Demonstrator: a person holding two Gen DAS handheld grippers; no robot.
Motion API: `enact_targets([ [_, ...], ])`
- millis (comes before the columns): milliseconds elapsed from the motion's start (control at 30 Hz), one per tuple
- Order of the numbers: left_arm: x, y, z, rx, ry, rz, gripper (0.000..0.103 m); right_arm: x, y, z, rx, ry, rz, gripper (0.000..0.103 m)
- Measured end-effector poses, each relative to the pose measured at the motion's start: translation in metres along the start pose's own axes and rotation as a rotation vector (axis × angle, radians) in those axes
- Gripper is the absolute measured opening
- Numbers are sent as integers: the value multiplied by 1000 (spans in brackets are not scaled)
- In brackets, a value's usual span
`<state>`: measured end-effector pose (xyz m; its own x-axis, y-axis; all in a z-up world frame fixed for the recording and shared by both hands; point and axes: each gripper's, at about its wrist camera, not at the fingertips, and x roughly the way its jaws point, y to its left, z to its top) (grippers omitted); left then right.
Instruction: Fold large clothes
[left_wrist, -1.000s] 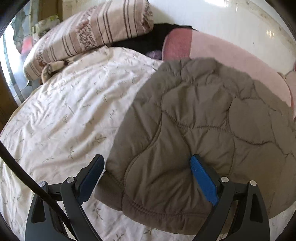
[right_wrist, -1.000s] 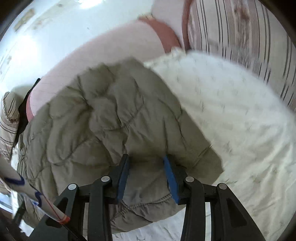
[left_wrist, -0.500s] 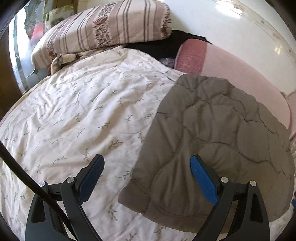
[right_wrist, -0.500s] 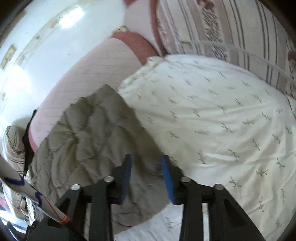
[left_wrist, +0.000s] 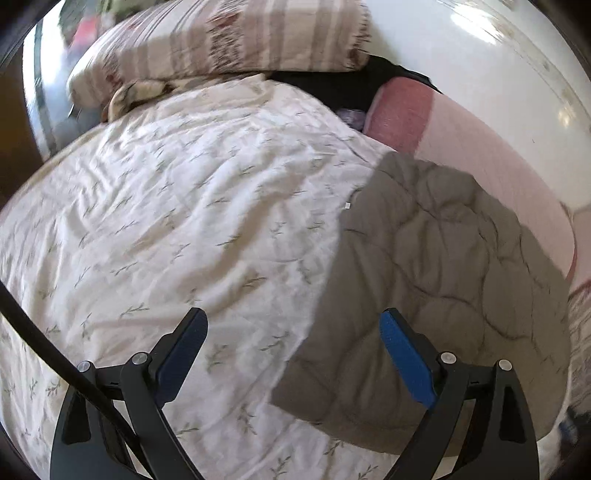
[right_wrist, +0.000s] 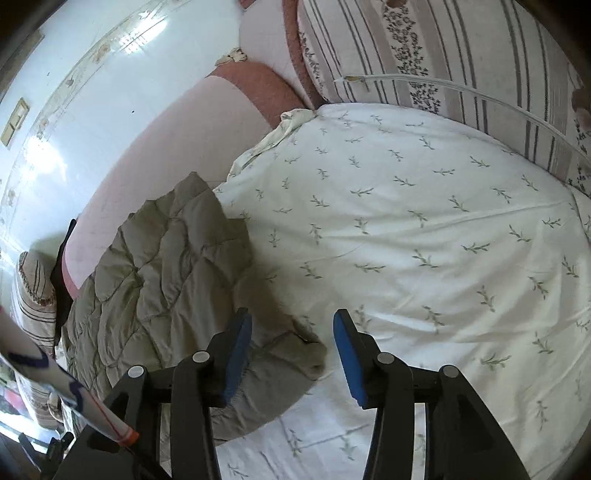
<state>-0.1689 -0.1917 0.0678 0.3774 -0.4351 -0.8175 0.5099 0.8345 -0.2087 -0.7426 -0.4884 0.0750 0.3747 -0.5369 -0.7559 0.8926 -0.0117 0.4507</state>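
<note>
My left gripper (left_wrist: 293, 354) is spread wide and holds nothing, above the near edge of the quilted grey-brown jacket (left_wrist: 436, 280). My right gripper (right_wrist: 292, 356) is parted too, empty, over its near corner. The jacket lies folded on the leaf-print bed sheet (right_wrist: 424, 236), long axis running away toward the pink blanket (right_wrist: 166, 133) by the wall.

A quilted jacket (left_wrist: 436, 280) of matt grey-brown padded cloth, stitched in puffy curved panels, lies on a soft, wrinkled white cotton-like bedspread (left_wrist: 192, 221) printed with small leaf sprigs. Striped woven cloth covers the pillow (left_wrist: 229, 40). The gripper fingers (right_wrist: 352, 358) look like matt black plastic with smooth blue pads.
</note>
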Motion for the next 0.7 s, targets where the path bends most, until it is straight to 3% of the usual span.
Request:
enact_targets([
  [133, -1, 18, 1, -37, 42, -37, 94, -1, -13, 2, 30, 14, 9, 55],
  [200, -2, 25, -1, -54, 61, -68, 94, 0, -20, -3, 70, 30, 33, 65],
  [467, 14, 40, -15, -198, 213, -249, 94, 22, -34, -23, 238, 159, 154, 68],
  [700, 27, 30, -24, -249, 266, -353, 94, 31, -33, -32, 299, 189, 222, 72],
])
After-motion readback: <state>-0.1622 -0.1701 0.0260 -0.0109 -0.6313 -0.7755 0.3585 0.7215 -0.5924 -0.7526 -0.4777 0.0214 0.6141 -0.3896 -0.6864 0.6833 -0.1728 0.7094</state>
